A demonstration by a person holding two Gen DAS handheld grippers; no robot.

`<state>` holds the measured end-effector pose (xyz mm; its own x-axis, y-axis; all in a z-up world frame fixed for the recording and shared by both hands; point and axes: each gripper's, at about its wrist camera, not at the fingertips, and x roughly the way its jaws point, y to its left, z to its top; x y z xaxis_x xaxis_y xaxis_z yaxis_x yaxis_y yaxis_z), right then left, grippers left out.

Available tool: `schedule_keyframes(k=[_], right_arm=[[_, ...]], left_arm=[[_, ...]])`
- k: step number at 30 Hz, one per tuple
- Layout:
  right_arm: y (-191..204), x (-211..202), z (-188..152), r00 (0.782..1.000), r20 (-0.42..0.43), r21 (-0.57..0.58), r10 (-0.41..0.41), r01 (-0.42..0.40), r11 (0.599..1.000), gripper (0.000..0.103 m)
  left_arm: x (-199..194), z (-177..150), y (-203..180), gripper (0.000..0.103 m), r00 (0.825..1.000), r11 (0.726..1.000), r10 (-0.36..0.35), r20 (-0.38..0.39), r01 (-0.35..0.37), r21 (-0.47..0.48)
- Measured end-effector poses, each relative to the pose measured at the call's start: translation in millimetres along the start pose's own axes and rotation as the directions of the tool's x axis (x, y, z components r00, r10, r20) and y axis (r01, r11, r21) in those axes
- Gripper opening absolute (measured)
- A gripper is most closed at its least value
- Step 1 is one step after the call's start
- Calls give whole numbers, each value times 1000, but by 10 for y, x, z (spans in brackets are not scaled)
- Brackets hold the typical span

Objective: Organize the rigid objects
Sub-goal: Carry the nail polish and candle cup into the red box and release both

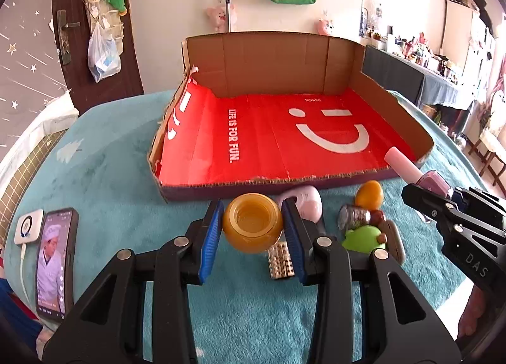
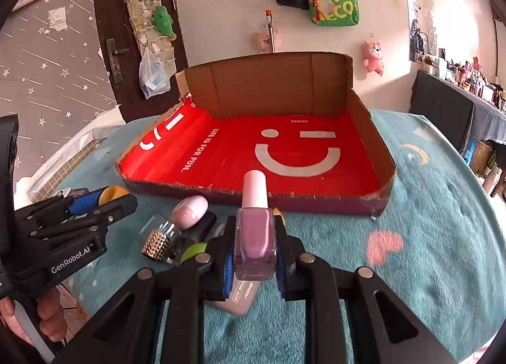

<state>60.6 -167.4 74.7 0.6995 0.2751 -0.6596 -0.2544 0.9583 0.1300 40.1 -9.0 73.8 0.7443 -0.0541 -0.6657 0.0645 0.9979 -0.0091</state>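
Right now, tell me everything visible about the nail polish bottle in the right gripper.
The nail polish bottle is a squarish clear bottle of mauve-pink polish with a tall, rounded pale pink cap. The right gripper is shut on its body, blue pads against both sides. It is held with its cap toward the cardboard box, just short of the front wall, above the teal cloth.

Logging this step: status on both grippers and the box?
Left gripper shut on orange jar. Right gripper shut on pink nail polish bottle. Cardboard box holds nothing yet, its low front wall ahead.
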Motion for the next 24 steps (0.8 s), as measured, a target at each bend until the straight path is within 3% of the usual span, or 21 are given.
schedule_keyframes(k=[24], right_arm=[[-117, 413, 533, 1000, -2, -5, -22, 22, 1000, 22]], left_arm=[[502, 774, 136, 36, 999, 1000, 4, 46, -4, 4]])
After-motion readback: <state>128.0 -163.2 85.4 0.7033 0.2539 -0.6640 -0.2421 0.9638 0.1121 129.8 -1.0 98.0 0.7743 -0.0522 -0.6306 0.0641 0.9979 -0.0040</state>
